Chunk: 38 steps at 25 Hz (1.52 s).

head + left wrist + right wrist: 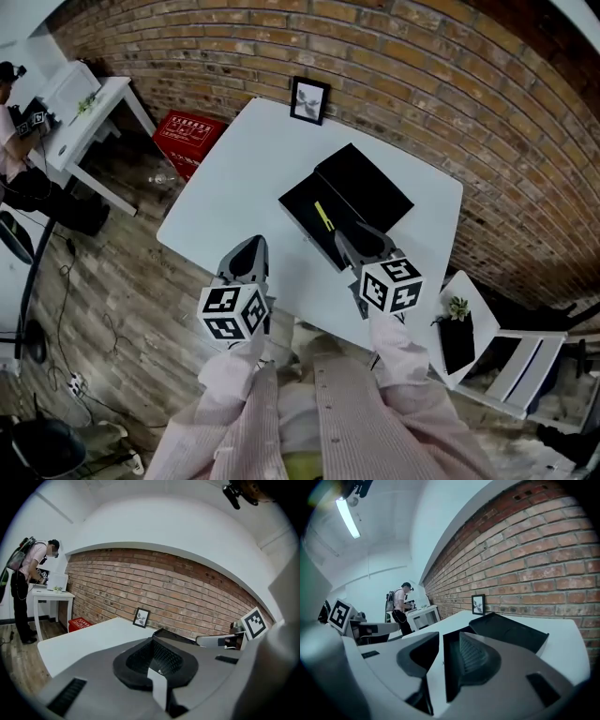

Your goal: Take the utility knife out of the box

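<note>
An open black box lies on the white table, its lid lying open behind it. A yellow utility knife rests inside the box. My right gripper hovers at the box's near right edge, open by a narrow gap with nothing between its fingers. In the right gripper view the black lid lies just ahead of the right gripper; the knife is hidden there. My left gripper is shut and empty over the table's near edge, left of the box. The left gripper points toward the box.
A framed picture stands at the table's far edge against the brick wall. A red crate sits on the floor to the left. A white desk with a person is far left. A white stand with a small plant is at the right.
</note>
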### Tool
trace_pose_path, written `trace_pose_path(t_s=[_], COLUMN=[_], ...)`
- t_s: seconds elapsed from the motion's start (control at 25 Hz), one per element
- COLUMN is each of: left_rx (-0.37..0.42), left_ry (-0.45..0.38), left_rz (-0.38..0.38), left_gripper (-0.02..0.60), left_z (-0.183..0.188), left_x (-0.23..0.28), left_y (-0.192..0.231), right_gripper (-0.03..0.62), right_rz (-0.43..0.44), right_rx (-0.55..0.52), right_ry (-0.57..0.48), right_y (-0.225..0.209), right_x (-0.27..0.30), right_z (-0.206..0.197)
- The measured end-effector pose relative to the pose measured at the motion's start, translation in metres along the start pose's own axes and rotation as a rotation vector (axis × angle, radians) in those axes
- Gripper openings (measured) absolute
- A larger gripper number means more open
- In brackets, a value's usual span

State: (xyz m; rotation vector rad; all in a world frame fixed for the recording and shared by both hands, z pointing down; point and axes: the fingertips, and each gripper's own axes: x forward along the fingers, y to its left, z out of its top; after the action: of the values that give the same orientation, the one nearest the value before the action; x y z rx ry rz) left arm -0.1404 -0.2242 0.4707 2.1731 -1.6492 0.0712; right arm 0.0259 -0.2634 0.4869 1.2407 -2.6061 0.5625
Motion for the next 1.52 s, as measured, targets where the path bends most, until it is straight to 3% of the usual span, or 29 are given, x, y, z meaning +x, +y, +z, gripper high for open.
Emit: trace_pose_path(t_s=[0.8,1.16,1.32,1.52], left_rx=[-0.073,-0.105,-0.112,-0.114], left_ry=[0.178,0.224,0.243,0.262], left_rz=[0.029,0.034,0.018,0.003], left_gripper=[-0.006,-0.006,-0.008,-0.006], left_z=[-0.039,-0.053,-0.057,-0.063], left_x=[0.081,0.097,0.105,0.107], left_y=[0.023,0.036,0.037,0.039], right_gripper=[0.137,0.133,0.133,0.132], right_rz=[0.082,0.030,-0.036,-0.074], right_rx=[0.008,-0.029,-0.076,-0.104], right_ry=[0.339,0.503,0.589,0.637], right_y=[-0.028,-0.036,-0.042,-0.046], right_x=[0.097,0.122,0.130,0.134], right_z=[-0.043,-0.072,-0.090,-0.099])
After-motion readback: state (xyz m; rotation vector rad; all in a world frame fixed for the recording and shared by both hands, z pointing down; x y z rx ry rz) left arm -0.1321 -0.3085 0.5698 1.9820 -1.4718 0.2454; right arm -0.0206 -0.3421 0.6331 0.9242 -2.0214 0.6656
